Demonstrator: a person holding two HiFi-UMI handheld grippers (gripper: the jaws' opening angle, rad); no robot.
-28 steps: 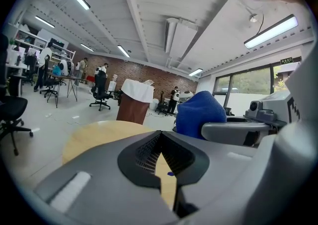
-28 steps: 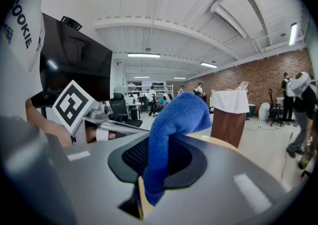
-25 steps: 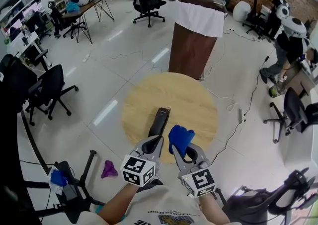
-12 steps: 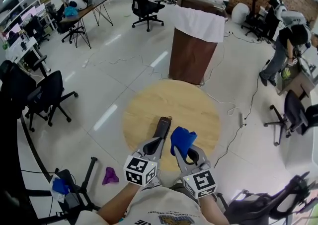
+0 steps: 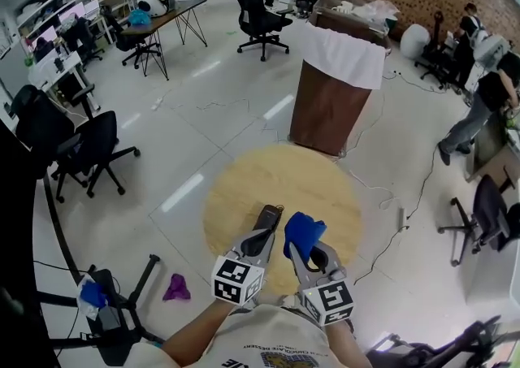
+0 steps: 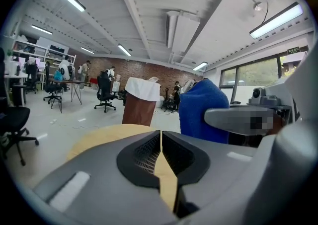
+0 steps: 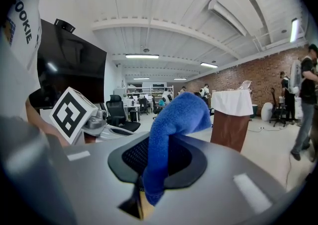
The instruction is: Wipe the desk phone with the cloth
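On the round wooden table [image 5: 325,188] lies a dark, elongated desk phone [image 5: 268,217]. My left gripper [image 5: 262,235] hovers over its near end, jaws shut with nothing between them; in the left gripper view [image 6: 161,134] only table shows past the tips and the phone is hidden. Just to the right, my right gripper [image 5: 303,249] is shut on a blue cloth [image 5: 301,231], which stands up in a bunch above the jaws [image 7: 174,117]. That cloth also appears beside the left gripper [image 6: 203,110]. It hangs above the table to the right of the phone, apart from it.
A brown pedestal draped in white [image 5: 335,94] stands just beyond the table. Office chairs [image 5: 89,147] and desks fill the left and back. A person [image 5: 487,102] stands at the right. A purple rag [image 5: 176,287] lies on the floor at the near left.
Both grippers have moved a little forward over the table; the left one now covers more of the phone's near end. The head camera has tilted, shifting the room downward.
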